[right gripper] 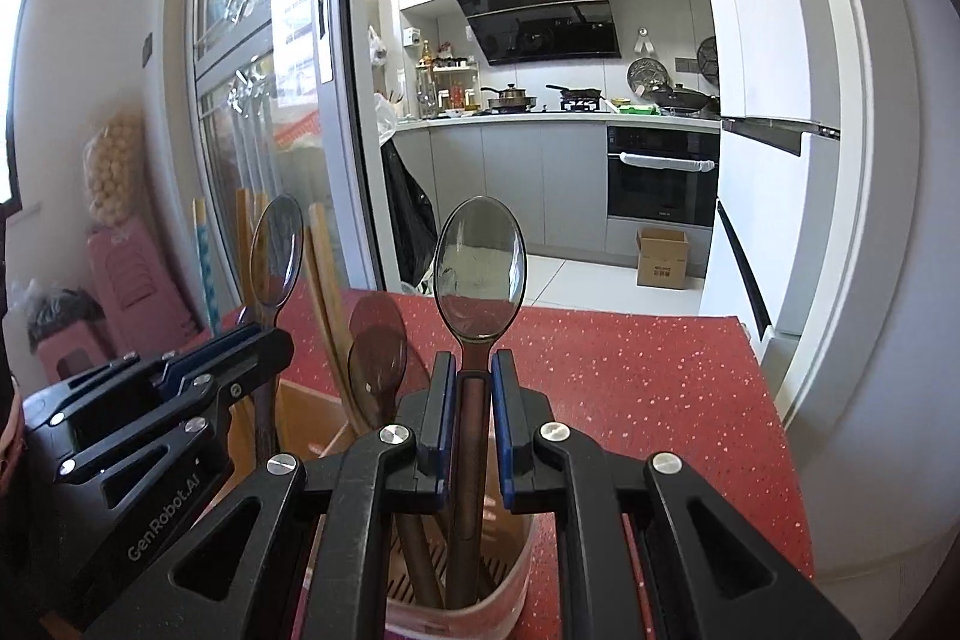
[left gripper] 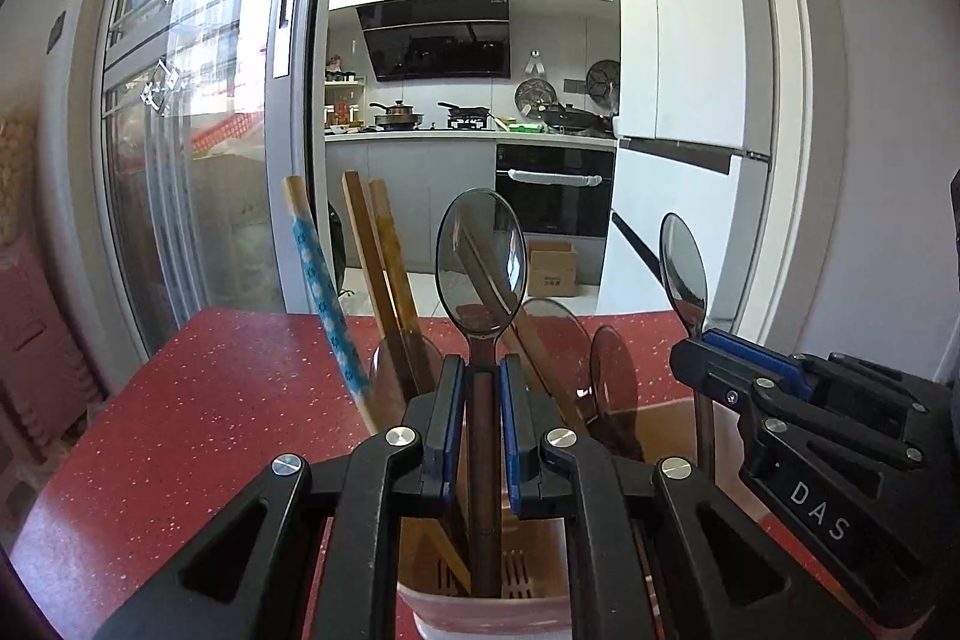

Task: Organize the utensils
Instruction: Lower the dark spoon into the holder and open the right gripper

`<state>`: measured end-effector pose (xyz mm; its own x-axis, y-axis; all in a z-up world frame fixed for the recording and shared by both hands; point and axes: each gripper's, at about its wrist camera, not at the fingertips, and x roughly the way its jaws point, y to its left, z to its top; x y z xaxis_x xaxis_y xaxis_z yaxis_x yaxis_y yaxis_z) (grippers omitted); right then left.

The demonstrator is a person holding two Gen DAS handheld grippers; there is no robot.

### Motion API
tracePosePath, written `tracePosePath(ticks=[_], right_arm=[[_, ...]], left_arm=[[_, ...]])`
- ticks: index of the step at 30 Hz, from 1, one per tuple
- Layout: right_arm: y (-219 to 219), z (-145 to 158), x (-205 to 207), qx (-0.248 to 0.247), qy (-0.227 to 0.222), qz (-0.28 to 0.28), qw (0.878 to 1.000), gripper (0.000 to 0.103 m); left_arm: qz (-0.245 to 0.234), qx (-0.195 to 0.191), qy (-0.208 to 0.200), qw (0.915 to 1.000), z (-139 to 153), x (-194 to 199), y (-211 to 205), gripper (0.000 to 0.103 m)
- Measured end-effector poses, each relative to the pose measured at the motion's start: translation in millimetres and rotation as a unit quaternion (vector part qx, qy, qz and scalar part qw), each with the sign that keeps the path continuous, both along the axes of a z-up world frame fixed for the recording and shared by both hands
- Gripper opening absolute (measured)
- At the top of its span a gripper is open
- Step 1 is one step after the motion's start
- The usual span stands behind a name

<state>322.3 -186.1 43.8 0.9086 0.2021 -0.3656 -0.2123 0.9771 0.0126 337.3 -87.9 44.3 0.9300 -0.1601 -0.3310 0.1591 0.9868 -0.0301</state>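
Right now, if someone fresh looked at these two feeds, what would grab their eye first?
Two clear spoons held upright side by side: the left claw grips one spoon by its brown handle, the right claw another spoon. Both stand in the pink utensil holder on the red speckled table, with chopsticks leaning at its left.

1. Holder point(left gripper: 480, 604) stands on table point(left gripper: 198, 400), near its front edge, w/ kitchen counter point(left gripper: 468, 137) far behind.
2. In holder: chopsticks point(left gripper: 384, 280) at left, leaning left; spoons upright, bowls up.
3. Left gripper point(left gripper: 482, 370) sits above holder, one spoon point(left gripper: 481, 268) btwn its fingers, handle going down into holder.
4. Right gripper point(right gripper: 473, 370) is just right of left one, 2nd spoon point(right gripper: 480, 268) btwn its fingers, handle also in holder.
5. Two more spoons point(right gripper: 378, 340) stand in holder btwn the grippers, behind them.
6. Box point(left gripper: 552, 268) on floor beyond table.
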Motion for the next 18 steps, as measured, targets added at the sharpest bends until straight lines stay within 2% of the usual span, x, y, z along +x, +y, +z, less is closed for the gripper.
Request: tracePosePath(ticks=[11,12,15,18], right_arm=[[4.7,-6.0,-5.6,-0.007,0.024,0.019,0.999,0.013],[4.4,-5.7,-4.5,-0.005,0.030,0.022,0.999,0.016],[2.1,-3.8,-3.9,0.004,0.041,0.020,0.999,0.033],[-1.0,0.1,-7.6,0.013,0.039,0.016,0.999,0.034]], left_arm=[[0.002,0.016,0.015,0.9998,-6.3,-6.2,2.0,0.041],[0.002,0.017,0.017,0.9997,-6.0,-6.8,2.2,0.041],[0.003,0.019,0.022,0.9996,-6.2,-7.7,3.0,0.041],[0.006,0.022,0.024,0.9995,-5.8,-8.1,4.7,0.041]])
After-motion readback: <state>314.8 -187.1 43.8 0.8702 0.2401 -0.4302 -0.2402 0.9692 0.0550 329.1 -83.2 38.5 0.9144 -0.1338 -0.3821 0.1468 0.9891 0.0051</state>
